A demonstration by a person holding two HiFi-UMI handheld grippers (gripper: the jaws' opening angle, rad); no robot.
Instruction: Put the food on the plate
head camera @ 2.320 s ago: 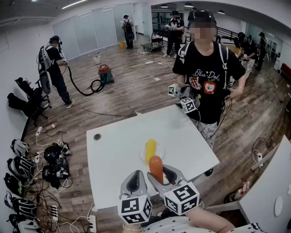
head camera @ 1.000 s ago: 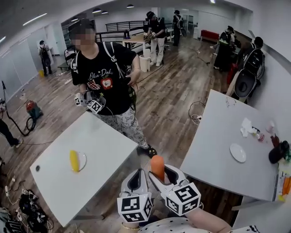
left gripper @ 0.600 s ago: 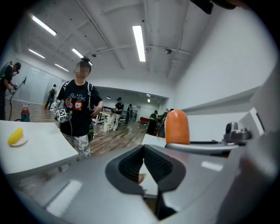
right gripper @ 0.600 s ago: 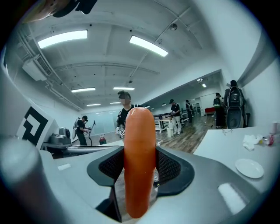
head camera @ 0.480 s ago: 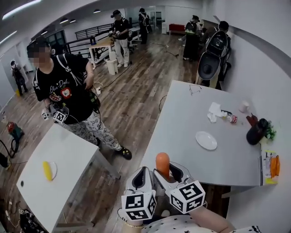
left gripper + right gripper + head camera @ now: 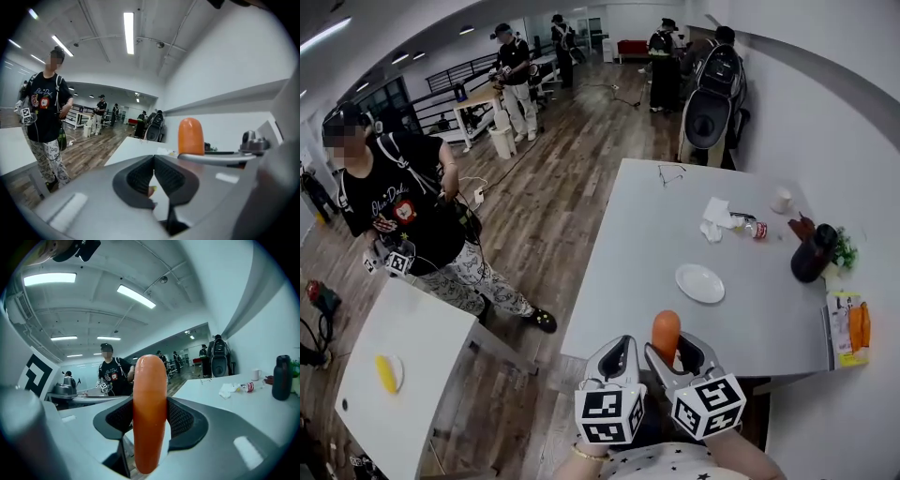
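My right gripper is shut on an orange sausage, which stands upright between its pads just off the near edge of the grey table. In the right gripper view the sausage fills the gap of the right gripper. An empty white plate lies on that table, a short way beyond the sausage. Beside the right gripper, my left gripper is shut with nothing in it; in the left gripper view its pads meet and the sausage shows to the right.
On the grey table's far right are a black jug, a tissue, a small can, a cup and glasses. A white table at left holds yellow food on a plate. A person stands beyond it.
The view has swung from the white table with the yellow food to the grey table with the empty plate. The right gripper still holds the sausage; both grippers keep their places in the view.
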